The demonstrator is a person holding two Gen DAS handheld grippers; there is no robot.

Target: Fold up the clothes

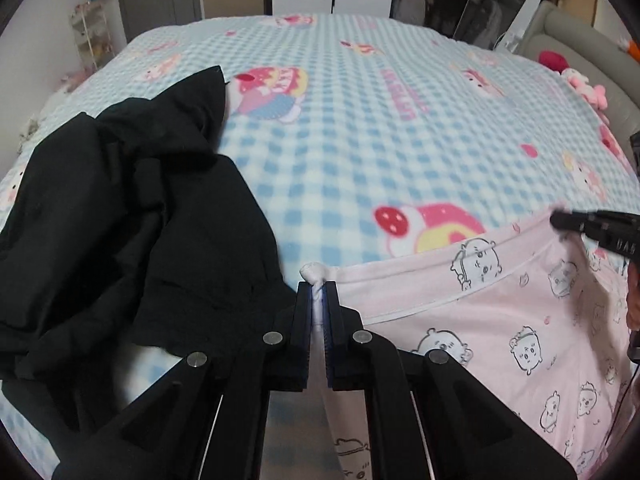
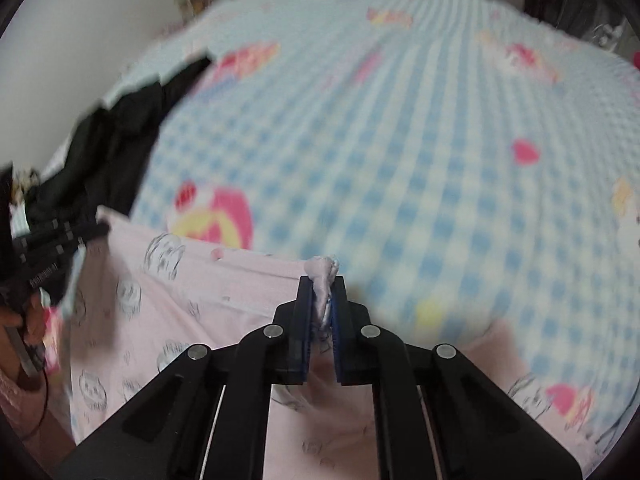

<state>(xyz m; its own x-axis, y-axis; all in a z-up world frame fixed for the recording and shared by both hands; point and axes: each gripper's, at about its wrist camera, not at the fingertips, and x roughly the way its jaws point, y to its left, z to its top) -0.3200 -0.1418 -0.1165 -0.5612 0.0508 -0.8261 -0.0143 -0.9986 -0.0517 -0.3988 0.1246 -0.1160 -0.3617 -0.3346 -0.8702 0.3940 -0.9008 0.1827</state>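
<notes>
A pink garment [image 1: 480, 312] is held over the bed [image 1: 360, 140], pinched by left tongs [image 1: 318, 292] and right tongs [image 2: 322, 300].

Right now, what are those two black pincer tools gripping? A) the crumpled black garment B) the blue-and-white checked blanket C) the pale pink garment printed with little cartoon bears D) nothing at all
C: the left gripper and the right gripper each pinch a bunched edge of the pale pink bear-print garment, while the black garment lies loose on the checked blanket.

Dim, fisheye-warped views; right wrist view motion-blurred.
</notes>
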